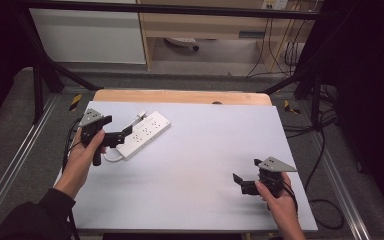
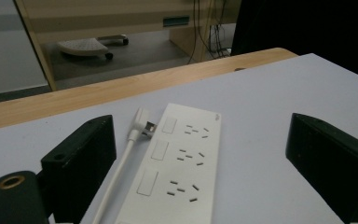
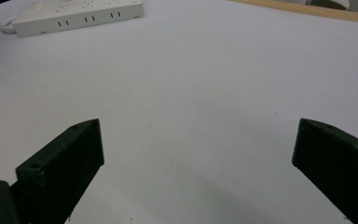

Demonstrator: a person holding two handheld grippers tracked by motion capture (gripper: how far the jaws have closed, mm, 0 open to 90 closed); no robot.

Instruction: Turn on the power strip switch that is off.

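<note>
Table [image 1: 195, 165]: pale grey-white top with a wood strip along the far edge.

Power strip [image 1: 144, 134]: white, lying flat on the far left part of the table, set diagonally. In the left gripper view the strip [image 2: 177, 172] shows 3 socket groups, each with a rectangular switch beside it. Its white cord [image 2: 116, 179] runs alongside the strip, and the plug [image 2: 142, 122] lies on the table just beside the strip's far end, touching or nearly touching it; cannot tell which.

Left gripper [image 1: 119, 136]: held in the left hand [image 1: 86, 152], at the near end of the strip. Jaws spread wide, holding nothing. In its own view the left gripper [image 2: 205, 163] has the strip lying between the 2 jaws, closer to the left one, with the cord next to that jaw. Contact with the strip cannot be told.

Right gripper [image 1: 241, 182]: held in the right hand [image 1: 280, 200] at the near right of the table, well apart from the strip. In its own view the right gripper [image 3: 198, 158] has jaws wide apart over bare table, empty. The strip [image 3: 74, 16] sits far off at top left.
</note>
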